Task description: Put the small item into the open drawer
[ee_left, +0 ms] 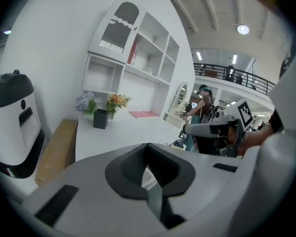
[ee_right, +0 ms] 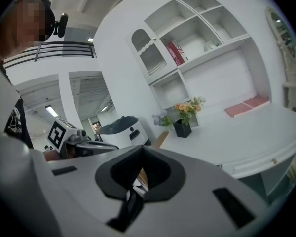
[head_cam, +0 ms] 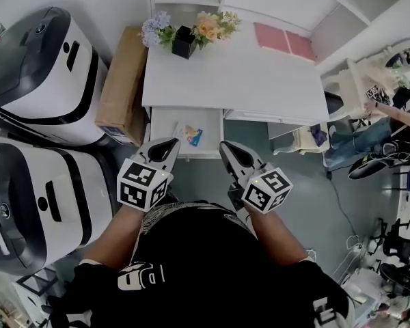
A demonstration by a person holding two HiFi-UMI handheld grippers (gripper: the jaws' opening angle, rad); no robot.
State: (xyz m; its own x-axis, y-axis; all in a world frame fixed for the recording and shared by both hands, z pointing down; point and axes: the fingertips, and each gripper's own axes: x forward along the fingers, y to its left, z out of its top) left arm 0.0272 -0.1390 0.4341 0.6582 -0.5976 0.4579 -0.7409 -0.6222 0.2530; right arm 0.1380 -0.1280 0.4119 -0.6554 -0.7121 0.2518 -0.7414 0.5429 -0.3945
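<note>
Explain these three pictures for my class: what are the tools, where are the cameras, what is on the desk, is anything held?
A person holds two hand tools, each with two pinching jaws: the left gripper and right gripper. The top-down picture comes from a camera on the person's head; the other two ride on the grippers. The white desk bears a black vase of flowers and pink pads. Its drawer is open, with small items inside. Both grippers are shut and empty.

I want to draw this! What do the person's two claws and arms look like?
The left claw and right claw are smooth light-grey shells, each with a dark grey hollow, narrowing to a point. Behind each sits a white cube with black square markers. The person wears a black top with white print.
</note>
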